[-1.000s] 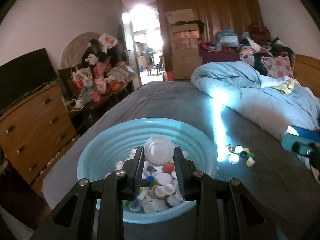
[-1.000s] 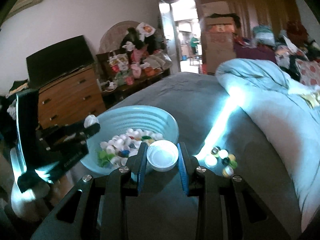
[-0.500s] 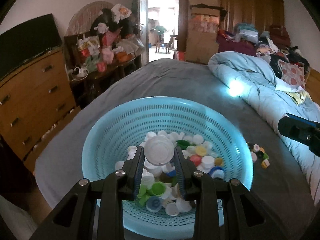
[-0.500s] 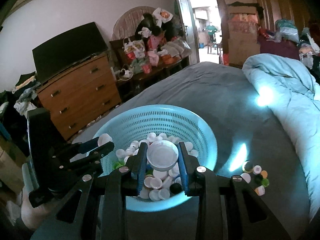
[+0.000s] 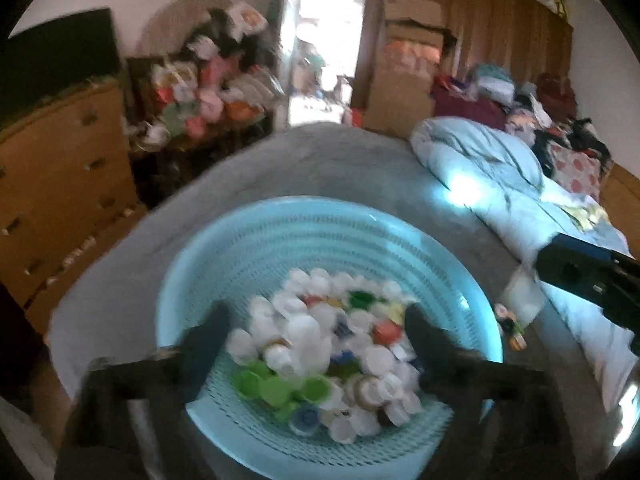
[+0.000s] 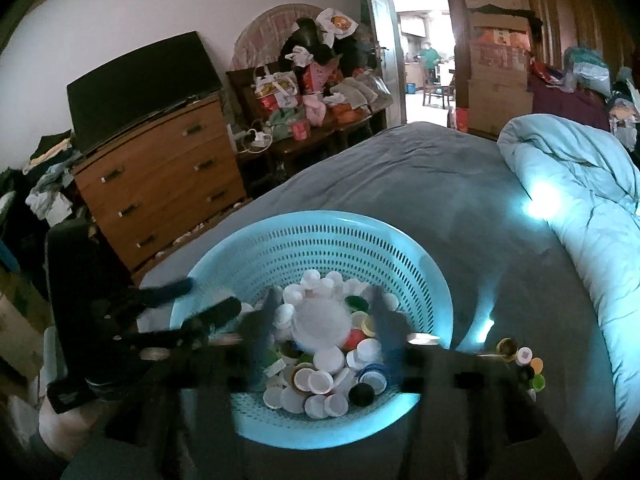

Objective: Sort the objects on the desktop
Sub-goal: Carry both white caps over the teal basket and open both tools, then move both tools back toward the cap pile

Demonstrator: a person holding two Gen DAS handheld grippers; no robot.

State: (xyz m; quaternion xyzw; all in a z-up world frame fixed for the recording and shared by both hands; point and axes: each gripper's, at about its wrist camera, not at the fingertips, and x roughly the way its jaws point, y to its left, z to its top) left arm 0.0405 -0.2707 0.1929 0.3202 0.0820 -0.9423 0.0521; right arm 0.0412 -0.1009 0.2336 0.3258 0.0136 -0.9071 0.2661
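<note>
A light blue perforated basket sits on the grey bed, holding several bottle caps, mostly white. My left gripper hangs over it, its jaws opening wide; a blurred white cap is loose between them above the pile. My right gripper is also over the basket with its jaws opening, and a white lid sits free between the blurred fingers. In the right wrist view the left gripper reaches in from the left. A few loose caps lie on the bed right of the basket.
A rumpled blue duvet covers the bed's right side. A wooden dresser with a black TV stands at the left, beside a cluttered side table. Cardboard boxes flank the open doorway.
Both grippers moved forward over the basket. Their jaws, shut on a white lid each before, have spread, and both lids are let go above the pile.
</note>
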